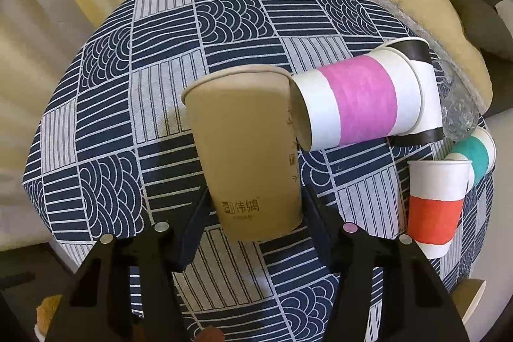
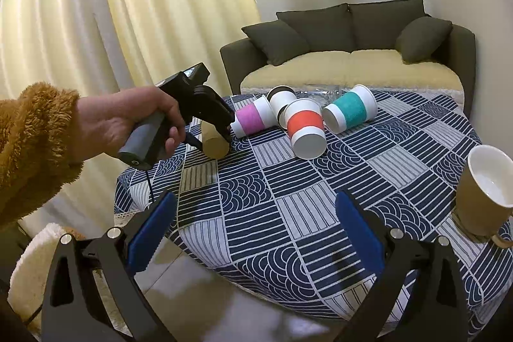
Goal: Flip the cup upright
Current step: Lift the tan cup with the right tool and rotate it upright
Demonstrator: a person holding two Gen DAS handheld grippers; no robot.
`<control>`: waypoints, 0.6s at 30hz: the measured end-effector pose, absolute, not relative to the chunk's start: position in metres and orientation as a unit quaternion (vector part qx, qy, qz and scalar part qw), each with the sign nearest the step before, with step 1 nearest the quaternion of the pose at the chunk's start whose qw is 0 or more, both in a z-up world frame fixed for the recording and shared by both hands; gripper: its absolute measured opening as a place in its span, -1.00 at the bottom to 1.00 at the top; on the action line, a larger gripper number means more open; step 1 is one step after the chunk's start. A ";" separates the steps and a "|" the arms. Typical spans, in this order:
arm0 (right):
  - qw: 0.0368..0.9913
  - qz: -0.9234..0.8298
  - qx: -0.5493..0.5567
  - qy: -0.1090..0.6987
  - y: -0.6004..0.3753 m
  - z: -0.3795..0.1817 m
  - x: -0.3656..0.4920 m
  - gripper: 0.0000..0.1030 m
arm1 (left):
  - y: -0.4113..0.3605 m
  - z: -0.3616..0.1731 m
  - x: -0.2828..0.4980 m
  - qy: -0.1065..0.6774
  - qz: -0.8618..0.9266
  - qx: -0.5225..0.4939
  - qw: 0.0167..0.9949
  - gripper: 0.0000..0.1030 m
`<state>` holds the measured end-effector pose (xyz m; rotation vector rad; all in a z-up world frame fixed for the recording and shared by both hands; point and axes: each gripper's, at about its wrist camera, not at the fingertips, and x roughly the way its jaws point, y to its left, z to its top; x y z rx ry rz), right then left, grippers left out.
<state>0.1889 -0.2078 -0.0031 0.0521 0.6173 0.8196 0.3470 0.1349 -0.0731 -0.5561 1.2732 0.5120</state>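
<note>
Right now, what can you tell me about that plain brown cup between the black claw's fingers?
The brown cup looks like kraft paper, tall and tapered, with printed Chinese characters low on its side. It lies on its side on the tablecloth, base toward the left claw, rolled rim pointing away. The claw's fingers flank its base end; firm contact isn't clear. Its rim appears to touch the pink cup.

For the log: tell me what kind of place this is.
Probably a home living room: a dark grey cushioned sofa, long cream pleated curtains, and a table under a navy-and-white patterned tablecloth.
</note>
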 end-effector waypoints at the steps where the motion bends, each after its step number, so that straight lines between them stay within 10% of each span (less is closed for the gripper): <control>1: 0.872 0.390 0.028 0.295 -0.210 -0.003 0.189 0.91 | 0.134 -0.073 0.347 0.579 0.233 -0.255 0.739 0.08; 18: 0.873 0.382 0.028 0.302 -0.214 -0.007 0.188 0.91 | 0.097 -0.047 0.286 0.576 0.185 -0.237 0.760 0.06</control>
